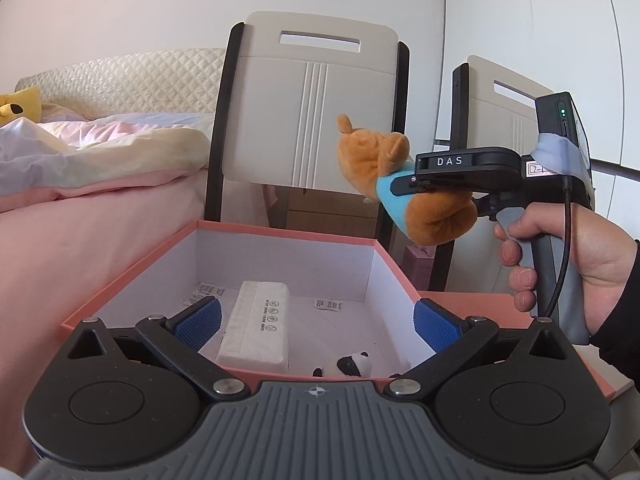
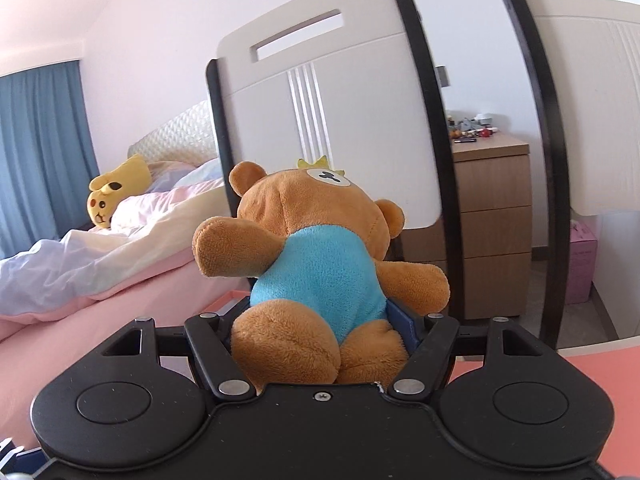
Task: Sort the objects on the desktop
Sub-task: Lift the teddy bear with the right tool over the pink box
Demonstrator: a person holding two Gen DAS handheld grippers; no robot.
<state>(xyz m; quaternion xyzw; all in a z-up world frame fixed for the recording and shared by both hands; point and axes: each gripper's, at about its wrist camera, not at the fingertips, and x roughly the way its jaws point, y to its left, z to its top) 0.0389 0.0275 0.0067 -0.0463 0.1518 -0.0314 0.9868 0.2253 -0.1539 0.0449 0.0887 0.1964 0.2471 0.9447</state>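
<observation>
A brown teddy bear (image 2: pixel 316 264) in a blue shirt is clamped in my right gripper (image 2: pixel 320 332) by its lower body. In the left wrist view the bear (image 1: pixel 384 176) hangs in the air above the far right corner of an open pink box (image 1: pixel 132 268) with white inner walls. Inside the box lie a white tissue pack (image 1: pixel 258 326) and a small black-and-white panda toy (image 1: pixel 352 364). My left gripper (image 1: pixel 316 322) is open and empty, its blue pads (image 1: pixel 200 318) spread over the box's near side.
Two white chairs with dark frames (image 1: pixel 316 100) stand behind the box. A bed (image 1: pixel 92 168) with pink bedding and a yellow plush (image 2: pixel 116 192) lies to the left. A wooden drawer unit (image 2: pixel 492 216) stands behind the chairs. The pink box lid (image 1: pixel 472 304) lies to the right.
</observation>
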